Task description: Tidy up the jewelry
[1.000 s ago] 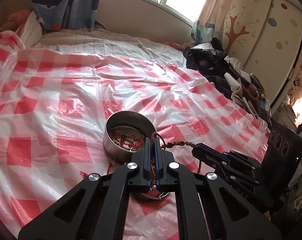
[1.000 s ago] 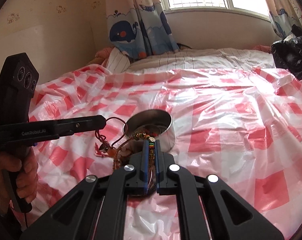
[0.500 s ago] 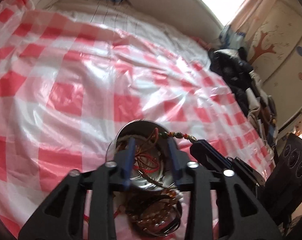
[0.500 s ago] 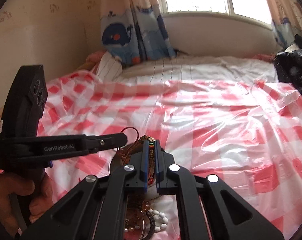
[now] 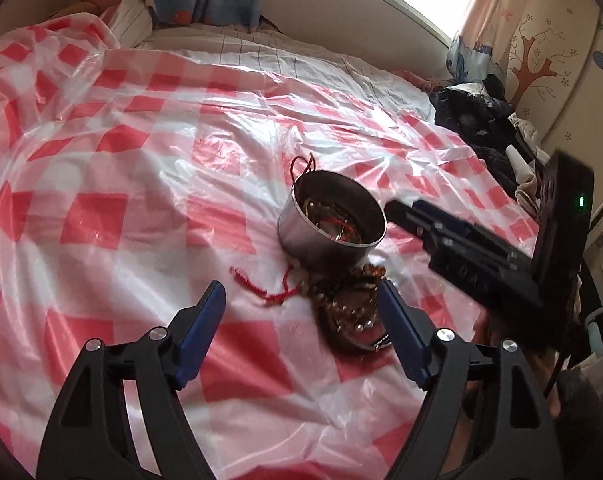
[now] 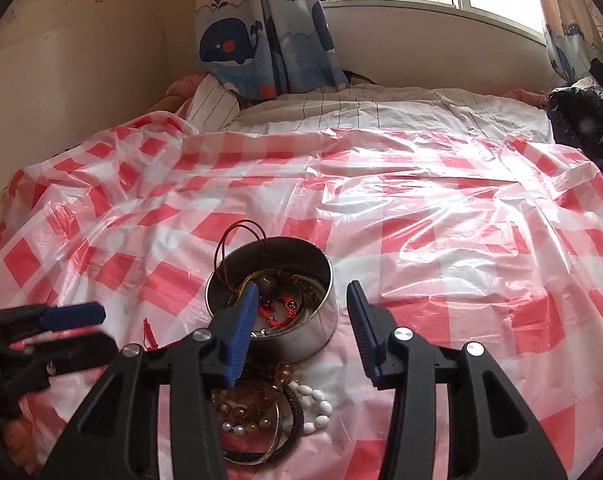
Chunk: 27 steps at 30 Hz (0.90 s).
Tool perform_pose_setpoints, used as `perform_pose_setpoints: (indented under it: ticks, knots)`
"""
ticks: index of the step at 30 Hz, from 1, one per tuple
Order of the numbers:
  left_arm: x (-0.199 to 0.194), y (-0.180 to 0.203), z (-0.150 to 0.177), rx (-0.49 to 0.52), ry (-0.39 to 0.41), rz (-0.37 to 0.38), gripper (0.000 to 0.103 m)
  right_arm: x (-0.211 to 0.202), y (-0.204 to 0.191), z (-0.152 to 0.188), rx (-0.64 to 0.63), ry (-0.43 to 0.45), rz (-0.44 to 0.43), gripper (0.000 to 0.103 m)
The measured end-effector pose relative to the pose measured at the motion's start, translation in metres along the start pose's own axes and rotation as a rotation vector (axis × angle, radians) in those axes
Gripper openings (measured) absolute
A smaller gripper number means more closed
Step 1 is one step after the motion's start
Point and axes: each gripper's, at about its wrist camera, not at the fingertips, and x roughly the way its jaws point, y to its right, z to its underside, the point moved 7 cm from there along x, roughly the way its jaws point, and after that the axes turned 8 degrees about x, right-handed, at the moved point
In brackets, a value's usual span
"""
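Both tools, left [image 5: 301,312] and right [image 6: 303,312], released the necklace, now spread wide.

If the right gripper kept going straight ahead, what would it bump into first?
Most likely the metal tin. The right gripper is open and points at it, one finger already over the rim. Depth is hard to judge, so it might pass just above, over the red-checked sheet.
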Motion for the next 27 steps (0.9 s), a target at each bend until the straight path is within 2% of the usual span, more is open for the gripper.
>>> perform_pose_setpoints:
  ticks: [3,6,9,11,13,16,18,19,20,22,23,25,27]
  knots:
    - [-0.005,-0.012,0.011,-0.047,0.007,-0.007,0.075,0.015,-0.032,-0.013,-0.071,-0.009,-0.044,0.053]
    - [-0.004,-0.019,-0.001,-0.045,0.022,-0.019,0.075,0.028,-0.046,-0.015,-0.033,-0.05,-0.104,0.053]
    - [0.004,-0.016,-0.035,-0.02,0.066,-0.011,0.075,-0.001,-0.028,-0.011,0.005,0.013,-0.067,0.053]
    - [0.023,-0.012,-0.055,-0.01,0.063,-0.003,0.075,-0.027,-0.002,0.003,0.035,0.03,-0.018,0.053]
    - [0.047,-0.006,-0.07,-0.013,0.051,0.012,0.075,-0.042,0.019,0.028,0.063,-0.008,0.016,0.053]
    - [0.08,0.0,-0.084,-0.006,0.043,-0.032,0.074,-0.041,0.038,0.064,0.097,-0.085,0.026,0.053]
    - [0.096,0.002,-0.088,-0.011,0.043,-0.039,0.062,-0.028,0.045,0.079,0.136,-0.145,0.02,0.053]
    - [0.103,0.002,-0.089,-0.012,0.038,-0.051,0.047,-0.024,0.046,0.081,0.154,-0.164,0.011,0.053]
    - [0.106,0.003,-0.089,-0.013,0.035,-0.049,0.026,-0.023,0.045,0.079,0.156,-0.159,0.004,0.053]
    - [0.104,0.005,-0.088,0.01,0.054,-0.081,0.01,-0.023,0.04,0.077,0.143,-0.151,0.0,0.053]
    - [0.099,0.009,-0.088,0.026,0.075,-0.07,0.002,-0.023,0.04,0.078,0.142,-0.154,0.001,0.053]
    - [0.087,0.019,-0.086,0.074,0.098,-0.052,0.002,-0.022,0.04,0.079,0.152,-0.16,-0.002,0.053]
    - [0.073,0.032,-0.085,0.107,0.13,0.0,0.002,-0.022,0.039,0.081,0.149,-0.167,-0.005,0.053]
